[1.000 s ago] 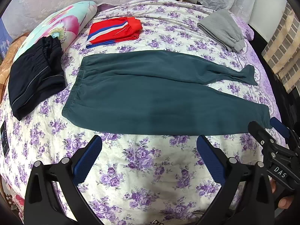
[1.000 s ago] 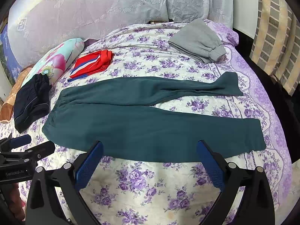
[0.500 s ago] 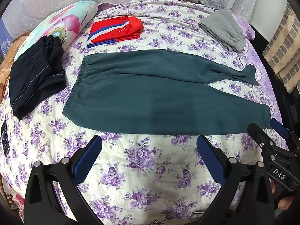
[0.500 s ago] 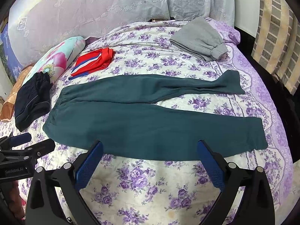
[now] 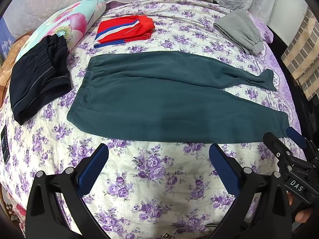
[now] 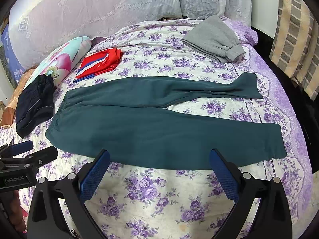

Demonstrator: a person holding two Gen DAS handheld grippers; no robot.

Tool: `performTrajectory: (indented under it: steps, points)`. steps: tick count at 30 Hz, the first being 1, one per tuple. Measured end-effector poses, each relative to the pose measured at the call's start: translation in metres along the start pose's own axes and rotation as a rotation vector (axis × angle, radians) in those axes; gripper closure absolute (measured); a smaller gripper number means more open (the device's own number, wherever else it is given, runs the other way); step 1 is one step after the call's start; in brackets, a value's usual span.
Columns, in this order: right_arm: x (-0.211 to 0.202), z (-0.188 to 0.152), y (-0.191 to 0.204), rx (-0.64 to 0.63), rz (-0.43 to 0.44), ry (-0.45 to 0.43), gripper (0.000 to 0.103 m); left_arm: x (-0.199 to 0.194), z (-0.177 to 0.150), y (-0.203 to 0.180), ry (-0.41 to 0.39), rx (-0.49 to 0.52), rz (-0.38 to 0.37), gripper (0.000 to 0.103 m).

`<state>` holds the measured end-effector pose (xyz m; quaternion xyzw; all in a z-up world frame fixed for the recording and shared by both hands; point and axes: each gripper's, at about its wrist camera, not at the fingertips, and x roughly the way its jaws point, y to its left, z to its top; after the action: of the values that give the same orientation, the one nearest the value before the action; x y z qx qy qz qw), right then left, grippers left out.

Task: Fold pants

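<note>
Dark green pants (image 5: 163, 99) (image 6: 151, 127) lie flat across the flowered bed, waistband to the left, both legs spread apart toward the right. My left gripper (image 5: 158, 159) hovers open just short of the pants' near edge, nothing between its blue pads. My right gripper (image 6: 159, 166) is also open, with its tips over the near edge of the lower leg. The right gripper (image 5: 283, 139) shows at the right edge of the left wrist view, near the lower leg cuff. The left gripper (image 6: 30, 151) shows at the left edge of the right wrist view, near the waistband.
Folded clothes lie around the pants: a black pair (image 5: 37, 81) on the left, a red, white and blue piece (image 5: 125, 30) behind, a grey pair (image 5: 239, 29) at the back right. A flowered pillow (image 5: 67, 23) sits back left. The bed edge (image 6: 299, 131) drops off on the right.
Both grippers have drifted slightly forward toward the pants' near edge. The pants have not moved and both grippers stay open.
</note>
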<state>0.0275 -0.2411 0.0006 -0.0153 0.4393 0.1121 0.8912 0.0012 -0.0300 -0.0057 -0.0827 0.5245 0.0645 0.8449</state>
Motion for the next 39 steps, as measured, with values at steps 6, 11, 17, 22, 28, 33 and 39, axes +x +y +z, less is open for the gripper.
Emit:
performTrajectory:
  steps: [6, 11, 17, 22, 28, 33, 39]
  points:
    - [0.002, 0.0, 0.0, 0.001, 0.002, 0.009, 0.003, 0.003, 0.0, 0.001, 0.011, -0.007, 0.0, 0.005]
    - [0.004, -0.001, -0.002, 0.002, 0.004, 0.016, 0.003, 0.005, 0.0, 0.001, 0.016, -0.006, 0.0, 0.005]
    - [0.008, -0.001, -0.004, 0.005, 0.006, 0.033, 0.003, 0.008, 0.001, 0.003, 0.025, -0.012, -0.007, 0.005]
    - [0.017, -0.002, -0.01, 0.028, 0.014, 0.068, 0.003, 0.033, 0.007, 0.044, 0.1, -0.154, -0.043, 0.005]
    - [0.028, -0.006, -0.024, 0.065, -0.017, 0.098, 0.003, 0.079, 0.003, 0.119, 0.16, -0.34, 0.074, 0.006]
    - [0.041, -0.01, -0.043, 0.111, -0.051, 0.136, 0.003, 0.117, 0.014, 0.161, 0.207, -0.401, 0.054, 0.035]
    - [0.048, -0.018, -0.065, 0.165, -0.084, 0.159, 0.003, 0.146, 0.033, 0.181, 0.204, -0.445, 0.057, 0.051]
